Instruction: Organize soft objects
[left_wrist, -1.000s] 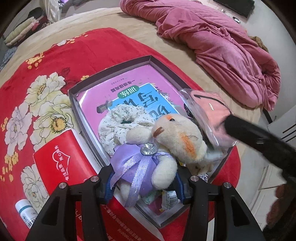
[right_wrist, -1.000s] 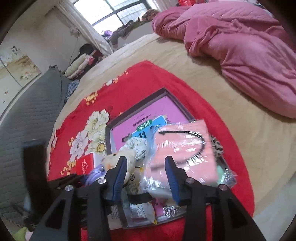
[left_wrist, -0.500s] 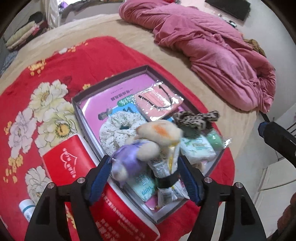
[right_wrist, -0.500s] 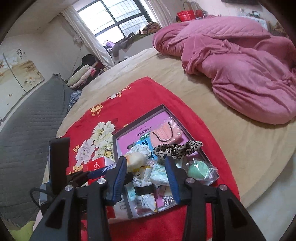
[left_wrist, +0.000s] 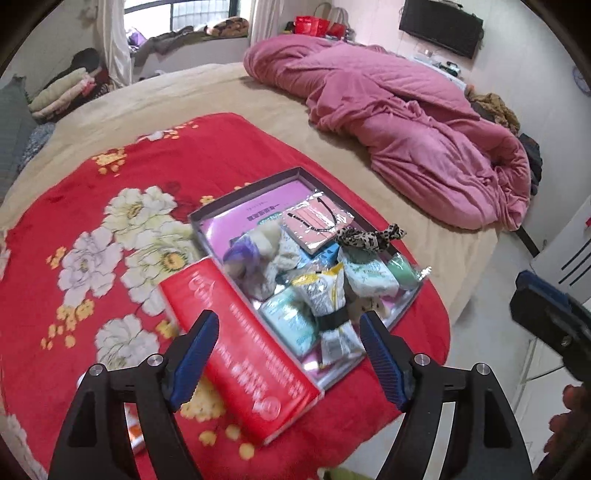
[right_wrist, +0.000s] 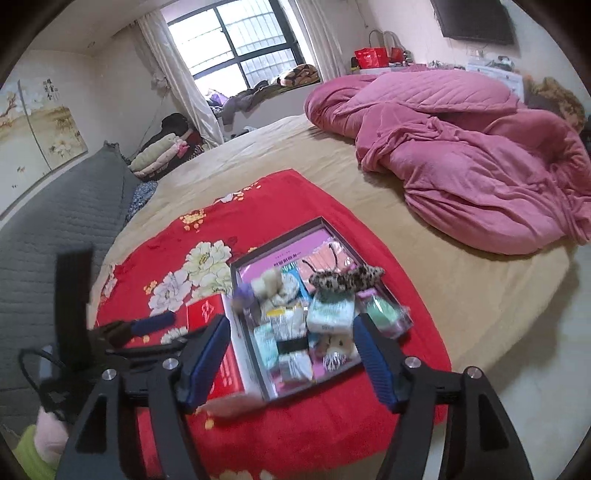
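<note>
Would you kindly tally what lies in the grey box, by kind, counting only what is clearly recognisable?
Plush toy: 1
Leopard-print scrunchie: 1
Bagged pink face masks: 1
Green sponge in wrap: 1
Pale green tissue packs: 2
Total: 6, all inside the grey box.

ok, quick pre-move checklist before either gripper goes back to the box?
1. Left gripper empty: ok, fingers opening, nothing between them.
2. Right gripper empty: ok, fingers opening, nothing held.
3. Plush toy inside the box: ok, lying among the packets.
4. Pink mask pack in the box: ok, resting on top.
5. Leopard scrunchie contained: not ok, it overhangs the right rim.
6. Red packet boxed: not ok, it lies outside, along the box's left wall.
</note>
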